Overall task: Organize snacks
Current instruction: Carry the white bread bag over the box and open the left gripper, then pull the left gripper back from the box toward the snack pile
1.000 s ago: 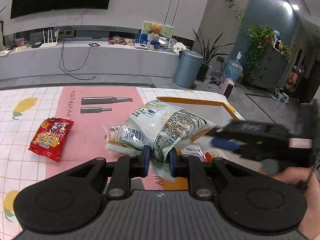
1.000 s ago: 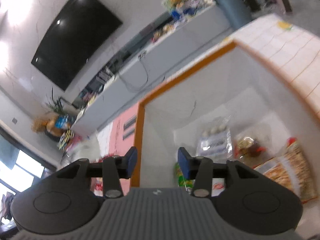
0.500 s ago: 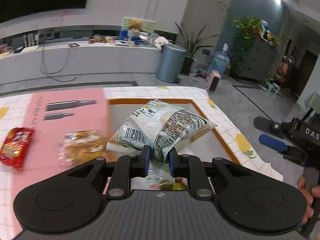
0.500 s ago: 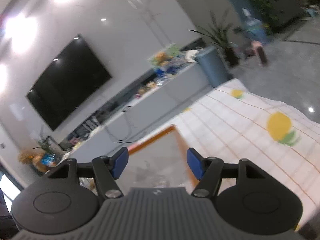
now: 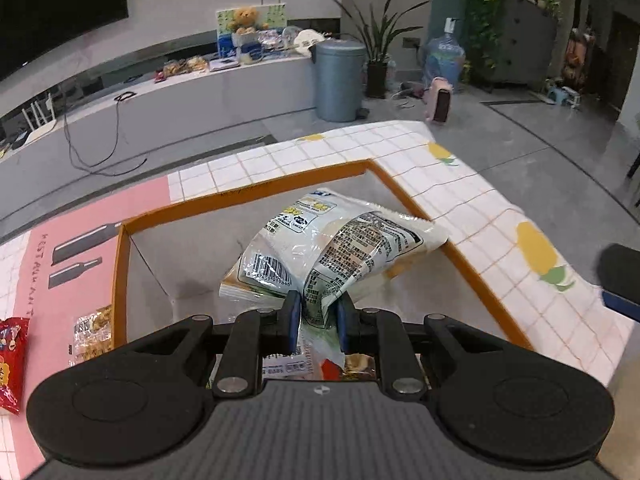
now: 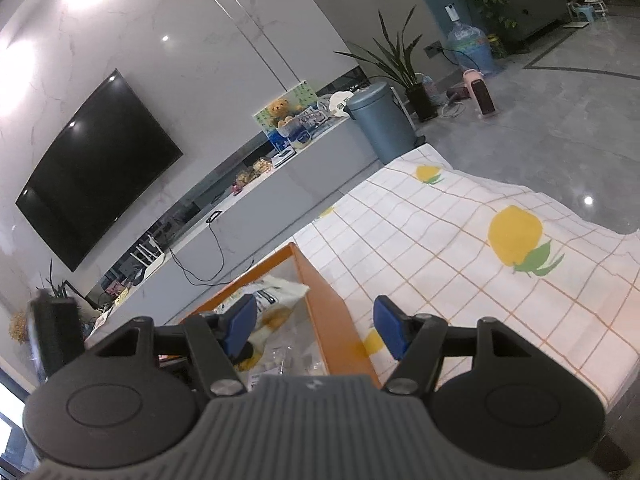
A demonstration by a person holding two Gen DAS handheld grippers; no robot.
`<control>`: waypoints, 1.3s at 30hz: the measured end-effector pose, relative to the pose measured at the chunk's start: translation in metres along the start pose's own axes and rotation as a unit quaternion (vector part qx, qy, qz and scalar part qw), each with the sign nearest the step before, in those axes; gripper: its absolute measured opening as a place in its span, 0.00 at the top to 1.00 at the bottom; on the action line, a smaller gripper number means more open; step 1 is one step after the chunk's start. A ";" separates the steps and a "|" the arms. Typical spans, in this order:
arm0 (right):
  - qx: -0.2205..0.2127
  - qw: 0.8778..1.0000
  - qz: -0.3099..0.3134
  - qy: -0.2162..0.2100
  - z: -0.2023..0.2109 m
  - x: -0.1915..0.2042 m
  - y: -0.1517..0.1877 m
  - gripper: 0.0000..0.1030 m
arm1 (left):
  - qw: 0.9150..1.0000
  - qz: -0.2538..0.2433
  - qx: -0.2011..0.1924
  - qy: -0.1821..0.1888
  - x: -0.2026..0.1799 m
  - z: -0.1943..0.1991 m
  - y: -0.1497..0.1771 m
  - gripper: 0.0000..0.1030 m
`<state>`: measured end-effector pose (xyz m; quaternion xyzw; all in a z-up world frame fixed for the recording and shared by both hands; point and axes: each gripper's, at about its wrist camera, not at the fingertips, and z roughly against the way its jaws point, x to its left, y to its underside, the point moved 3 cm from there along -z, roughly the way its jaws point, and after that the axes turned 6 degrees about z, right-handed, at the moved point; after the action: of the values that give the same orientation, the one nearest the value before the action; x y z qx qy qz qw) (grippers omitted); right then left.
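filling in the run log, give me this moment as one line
left gripper: shut on white snack bag | bag: over orange-rimmed box | right gripper: open, holding nothing | red snack packet: outside box

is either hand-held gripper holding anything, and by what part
The left hand-held gripper pinches the white snack bag by its near bottom edge. The right hand-held gripper holds nothing.

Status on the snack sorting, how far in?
Partway. Done: a few packets already lie in the orange-rimmed box. In hand: left gripper pinches the white printed snack bag over that box, not released. Left: red packet and clear yellow-snack packet remain on the pink mat. Right gripper is open, empty.
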<state>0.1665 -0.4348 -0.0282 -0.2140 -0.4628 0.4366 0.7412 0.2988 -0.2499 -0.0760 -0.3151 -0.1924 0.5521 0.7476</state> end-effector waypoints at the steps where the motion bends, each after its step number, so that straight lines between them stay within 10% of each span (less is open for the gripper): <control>1: -0.002 1.000 -0.001 0.000 0.000 0.001 -0.001 0.37 | 1.000 0.004 0.005 0.000 0.002 -0.002 0.001 0.80; 4: -0.008 1.000 -0.003 -0.002 0.000 0.002 -0.001 0.37 | 0.999 0.018 0.026 -0.020 0.006 -0.008 0.004 0.58; 6: -0.005 1.000 -0.001 -0.002 0.000 0.004 0.000 0.37 | 0.998 0.014 0.050 -0.032 0.006 -0.010 0.005 0.09; 20: -0.003 0.999 0.036 -0.018 -0.007 0.037 0.006 0.38 | 0.999 0.039 0.008 -0.009 0.047 0.083 0.010 0.10; 39: -0.048 0.984 0.109 -0.133 -0.019 0.162 0.064 0.38 | 0.985 0.132 -0.041 -0.105 0.167 0.180 0.045 0.10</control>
<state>0.1851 -0.2621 -0.0026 -0.2383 -0.5515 0.5165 0.6102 0.2058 -0.0363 0.0137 -0.3083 -0.2483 0.6677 0.6304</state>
